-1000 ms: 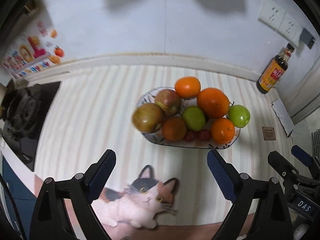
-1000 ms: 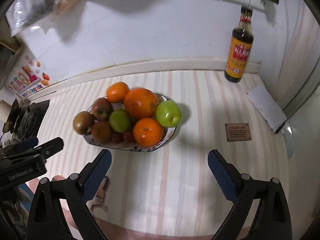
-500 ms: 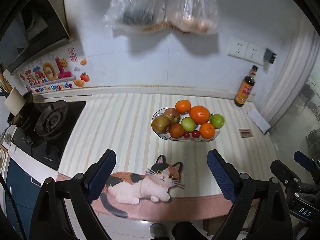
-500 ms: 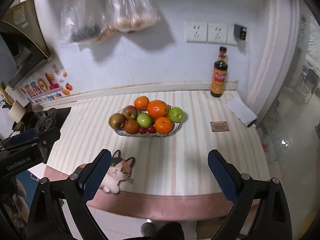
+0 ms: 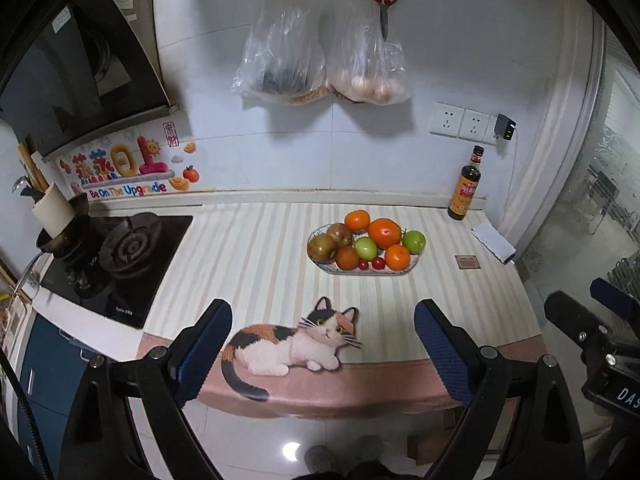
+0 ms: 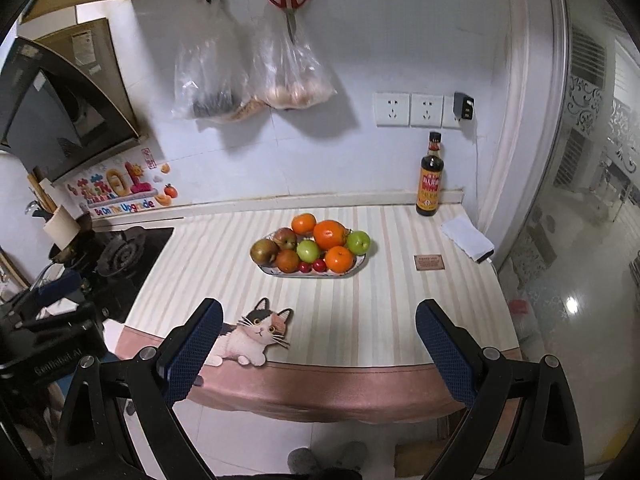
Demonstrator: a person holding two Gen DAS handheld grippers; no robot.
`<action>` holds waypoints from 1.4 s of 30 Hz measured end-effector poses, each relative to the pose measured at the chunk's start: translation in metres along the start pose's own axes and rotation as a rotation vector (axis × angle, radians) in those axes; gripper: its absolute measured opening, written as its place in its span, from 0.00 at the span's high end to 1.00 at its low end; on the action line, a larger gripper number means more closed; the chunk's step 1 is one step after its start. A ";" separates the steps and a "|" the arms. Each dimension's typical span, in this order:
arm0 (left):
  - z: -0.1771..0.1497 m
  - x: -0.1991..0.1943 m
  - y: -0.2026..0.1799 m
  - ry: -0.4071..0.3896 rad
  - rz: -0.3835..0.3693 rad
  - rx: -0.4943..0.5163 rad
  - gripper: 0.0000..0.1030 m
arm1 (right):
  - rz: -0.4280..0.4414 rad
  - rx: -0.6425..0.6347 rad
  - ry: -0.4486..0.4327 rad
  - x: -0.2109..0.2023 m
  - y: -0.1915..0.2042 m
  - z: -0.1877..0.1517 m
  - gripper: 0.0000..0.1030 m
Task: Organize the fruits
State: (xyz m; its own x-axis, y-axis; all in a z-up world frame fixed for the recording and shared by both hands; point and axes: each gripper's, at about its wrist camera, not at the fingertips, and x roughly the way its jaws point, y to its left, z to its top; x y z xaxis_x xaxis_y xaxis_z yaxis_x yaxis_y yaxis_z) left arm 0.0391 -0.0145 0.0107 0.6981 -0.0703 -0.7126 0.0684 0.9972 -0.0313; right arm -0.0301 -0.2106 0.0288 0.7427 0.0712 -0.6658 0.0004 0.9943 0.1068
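A shallow patterned plate (image 5: 362,271) (image 6: 352,270) sits mid-counter, piled with oranges (image 5: 384,233) (image 6: 329,234), green apples (image 5: 414,241) (image 6: 358,242), reddish apples (image 5: 322,249) (image 6: 264,252) and small red fruits (image 5: 370,264). My left gripper (image 5: 323,340) is open and empty, held back off the counter's front edge. My right gripper (image 6: 318,338) is open and empty, also back from the front edge. Each gripper shows at the side of the other's view.
A dark sauce bottle (image 5: 464,190) (image 6: 430,184) stands at the back right by the wall. A folded white cloth (image 6: 466,238) and a small brown card (image 6: 429,262) lie right of the plate. A gas stove (image 5: 120,256) is at the left. A cat picture (image 5: 296,340) marks the front of the striped counter cover.
Both grippers have pulled far back and up from the plate, which now looks small. Both stayed open and empty. The fruit has not moved.
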 end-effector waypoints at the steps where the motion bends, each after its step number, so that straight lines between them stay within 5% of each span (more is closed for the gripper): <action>1: -0.001 -0.003 -0.001 -0.003 -0.003 -0.001 0.09 | 0.001 -0.006 -0.007 -0.005 0.001 0.001 0.04; 12: 0.003 -0.016 0.001 -0.041 0.022 -0.033 0.09 | 0.048 -0.004 -0.002 -0.004 -0.003 0.009 0.04; 19: 0.015 0.015 0.001 -0.010 0.032 -0.044 0.01 | 0.035 -0.002 0.034 0.040 -0.008 0.019 0.03; 32: 0.041 0.082 -0.006 0.041 0.077 -0.015 0.01 | -0.022 0.000 0.115 0.128 -0.022 0.042 0.03; 42: 0.043 0.118 -0.008 0.093 0.097 -0.026 0.01 | -0.044 0.002 0.147 0.156 -0.029 0.049 0.03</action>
State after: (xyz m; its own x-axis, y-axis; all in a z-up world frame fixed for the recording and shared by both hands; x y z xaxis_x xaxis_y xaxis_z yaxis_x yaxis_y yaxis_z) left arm 0.1514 -0.0319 -0.0424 0.6312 0.0277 -0.7751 -0.0150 0.9996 0.0235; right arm 0.1186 -0.2325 -0.0423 0.6359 0.0385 -0.7708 0.0323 0.9965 0.0765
